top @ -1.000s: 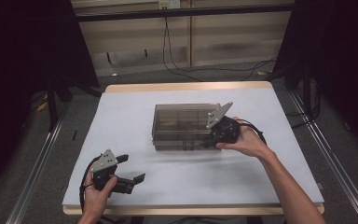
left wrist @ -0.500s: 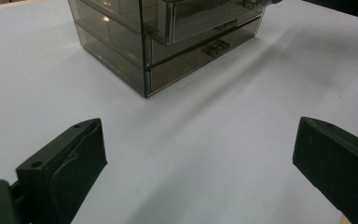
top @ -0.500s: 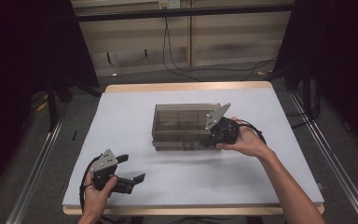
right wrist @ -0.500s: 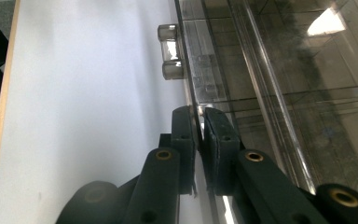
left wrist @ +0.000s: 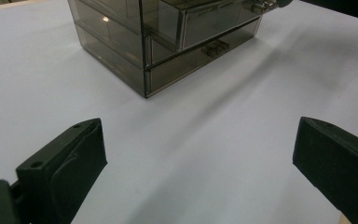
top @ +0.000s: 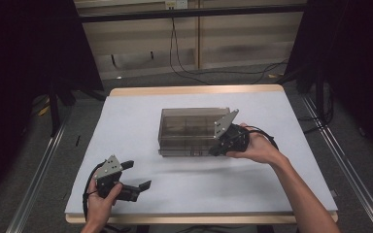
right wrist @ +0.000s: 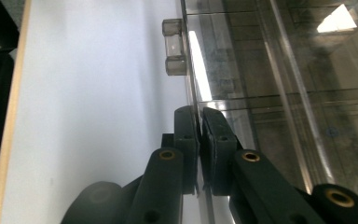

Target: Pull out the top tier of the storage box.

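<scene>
I see the smoky clear drawer box (top: 190, 132) near the middle of the white table (top: 281, 126). My right gripper (top: 217, 148) sits at the box's front right corner, at about 4 o'clock from the box centre. In the right gripper view its jaws are nearly closed, pinched on a thin clear panel edge (right wrist: 199, 140) at the drawer front, one jaw on each side of it. A small clear drawer handle (right wrist: 174, 46) stands farther along the same front, at 12 o'clock from the jaw tips.

My left gripper (top: 137, 177) rests low near the table's near left corner, at roughly 7 o'clock from the box and well apart from it. Its jaws are spread wide with only bare table between them; in the left gripper view the box (left wrist: 163, 42) lies ahead at 12 o'clock, with a small dark item (left wrist: 216, 47) visible through the lower drawer's wall.

Compared with a second ago, I find the box, both hands and both grippers in the same places; I can make out no shift.
</scene>
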Demonstrator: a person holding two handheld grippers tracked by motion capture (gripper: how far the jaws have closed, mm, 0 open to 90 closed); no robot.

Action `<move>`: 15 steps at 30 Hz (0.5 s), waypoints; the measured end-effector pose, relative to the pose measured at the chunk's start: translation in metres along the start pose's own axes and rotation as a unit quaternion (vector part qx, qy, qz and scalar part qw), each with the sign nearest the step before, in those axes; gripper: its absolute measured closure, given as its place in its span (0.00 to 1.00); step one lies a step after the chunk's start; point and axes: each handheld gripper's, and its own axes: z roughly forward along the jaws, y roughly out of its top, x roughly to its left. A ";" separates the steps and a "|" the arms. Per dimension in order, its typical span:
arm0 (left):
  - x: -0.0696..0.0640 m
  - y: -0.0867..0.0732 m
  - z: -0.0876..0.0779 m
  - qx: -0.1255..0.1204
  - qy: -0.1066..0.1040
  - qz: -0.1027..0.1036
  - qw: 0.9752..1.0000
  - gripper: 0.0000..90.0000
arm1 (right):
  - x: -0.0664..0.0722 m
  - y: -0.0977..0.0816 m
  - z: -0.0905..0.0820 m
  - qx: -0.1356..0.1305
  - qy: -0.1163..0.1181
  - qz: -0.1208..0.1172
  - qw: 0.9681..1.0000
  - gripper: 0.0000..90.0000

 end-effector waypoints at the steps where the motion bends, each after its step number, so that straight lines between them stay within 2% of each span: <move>1: 0.000 0.000 0.000 0.001 0.002 0.000 1.000 0.03 | 0.000 0.000 0.000 0.001 -0.001 -0.002 1.000 0.96; 15: 0.000 0.000 0.000 0.000 0.001 0.001 1.000 0.03 | 0.006 0.002 -0.001 0.015 0.010 -0.013 1.000 0.97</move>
